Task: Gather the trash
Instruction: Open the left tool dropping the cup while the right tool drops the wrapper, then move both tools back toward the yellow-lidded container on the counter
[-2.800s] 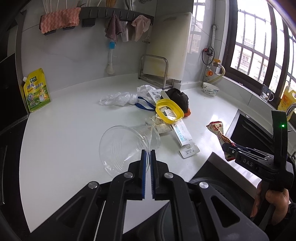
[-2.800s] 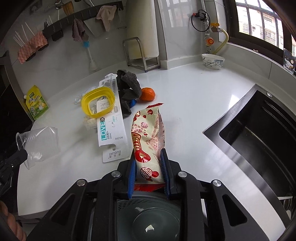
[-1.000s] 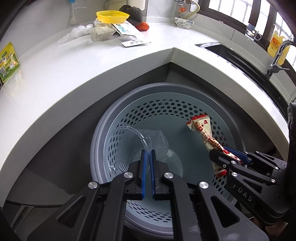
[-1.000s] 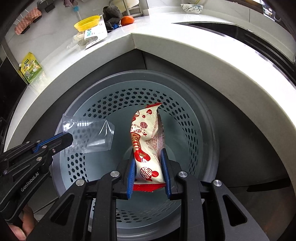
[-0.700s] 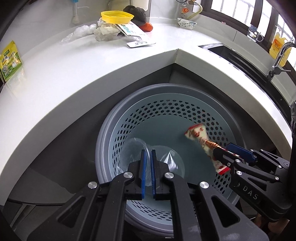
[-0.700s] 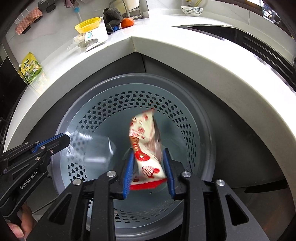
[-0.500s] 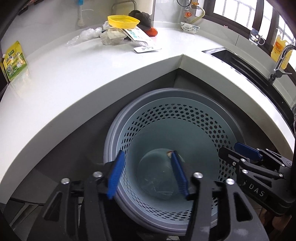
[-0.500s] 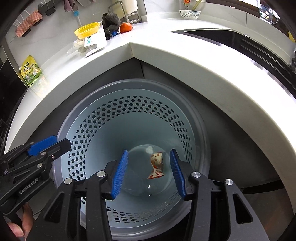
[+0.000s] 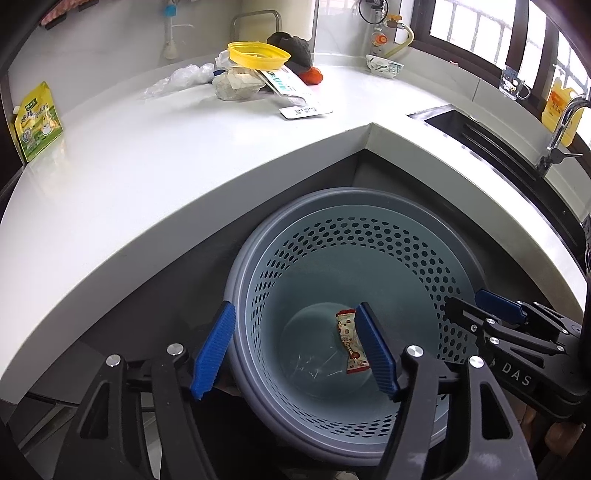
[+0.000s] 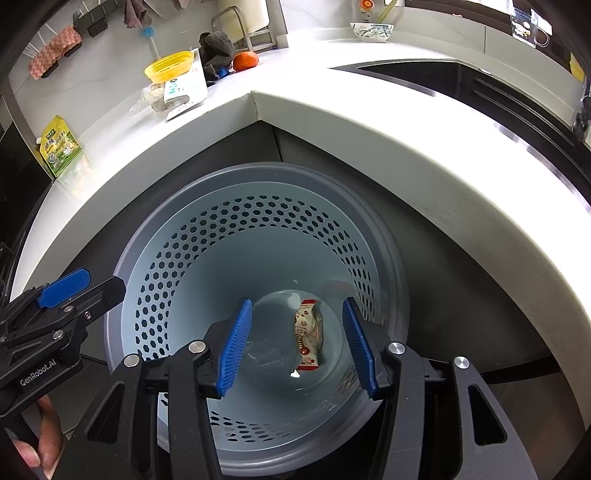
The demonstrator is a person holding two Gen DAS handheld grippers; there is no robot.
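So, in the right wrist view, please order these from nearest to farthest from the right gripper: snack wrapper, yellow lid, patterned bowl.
From the right gripper:
1. Snack wrapper, on the bin bottom below its opening jaws.
2. Yellow lid, on the counter, upper left.
3. Patterned bowl, far counter, upper right.

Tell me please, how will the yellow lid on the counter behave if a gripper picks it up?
The yellow lid looks like thin plastic, so probably light and somewhat flexible. It rests tilted on top of the trash pile, so a push would likely make it slide off. Its raised rim should give the pads an edge to pinch, though smooth plastic may slip.
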